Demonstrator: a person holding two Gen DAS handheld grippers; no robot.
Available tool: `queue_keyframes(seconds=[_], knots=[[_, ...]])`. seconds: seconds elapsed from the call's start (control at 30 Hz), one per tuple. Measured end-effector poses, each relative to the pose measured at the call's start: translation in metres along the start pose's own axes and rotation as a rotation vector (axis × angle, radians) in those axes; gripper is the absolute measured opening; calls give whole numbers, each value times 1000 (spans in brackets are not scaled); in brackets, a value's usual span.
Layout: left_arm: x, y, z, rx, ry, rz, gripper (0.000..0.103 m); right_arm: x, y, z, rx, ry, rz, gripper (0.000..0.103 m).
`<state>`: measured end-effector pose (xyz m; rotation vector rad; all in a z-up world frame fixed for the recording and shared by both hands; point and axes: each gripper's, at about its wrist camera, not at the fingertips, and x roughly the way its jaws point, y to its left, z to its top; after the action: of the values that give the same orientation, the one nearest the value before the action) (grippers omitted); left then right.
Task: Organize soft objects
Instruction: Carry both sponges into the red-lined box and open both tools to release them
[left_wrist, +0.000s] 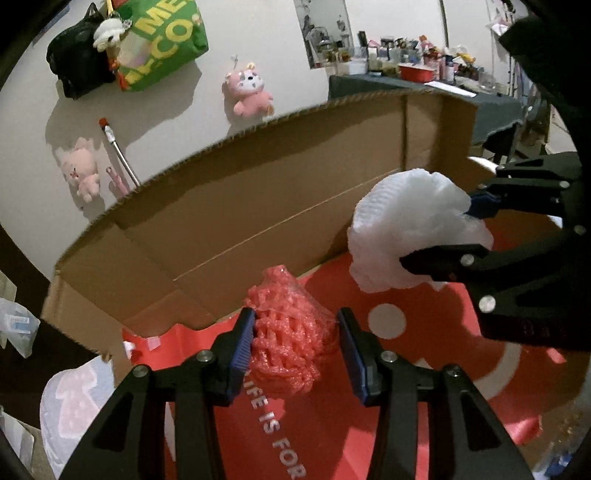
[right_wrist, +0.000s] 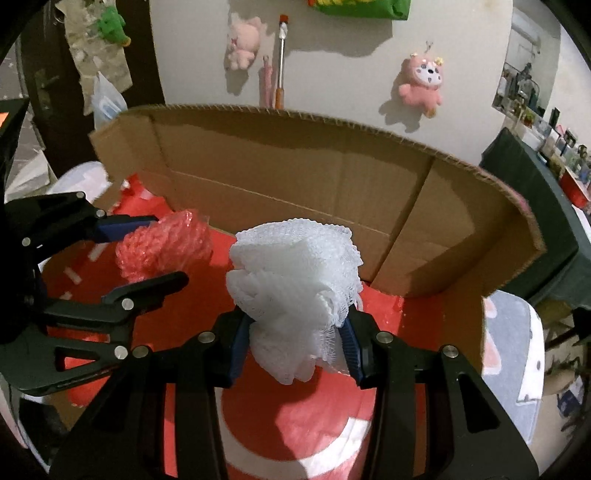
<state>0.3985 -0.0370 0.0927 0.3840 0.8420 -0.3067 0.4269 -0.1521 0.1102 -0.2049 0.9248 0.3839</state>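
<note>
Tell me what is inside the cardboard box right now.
The cardboard box shows only a red printed sheet lining its floor. The pink foam net and white mesh puff hang above it in the grippers, hiding the floor beneath them.

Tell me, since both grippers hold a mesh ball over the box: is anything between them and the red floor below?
Nothing visible. The pink mesh ball and white mesh ball hang over bare red lining inside the cardboard box.
</note>
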Motion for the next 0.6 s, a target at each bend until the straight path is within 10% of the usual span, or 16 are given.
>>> queue_keyframes(seconds=[0.6], knots=[[22,-2,-7,1,43,20,53,26,5,-6,-17,53,-10,51]])
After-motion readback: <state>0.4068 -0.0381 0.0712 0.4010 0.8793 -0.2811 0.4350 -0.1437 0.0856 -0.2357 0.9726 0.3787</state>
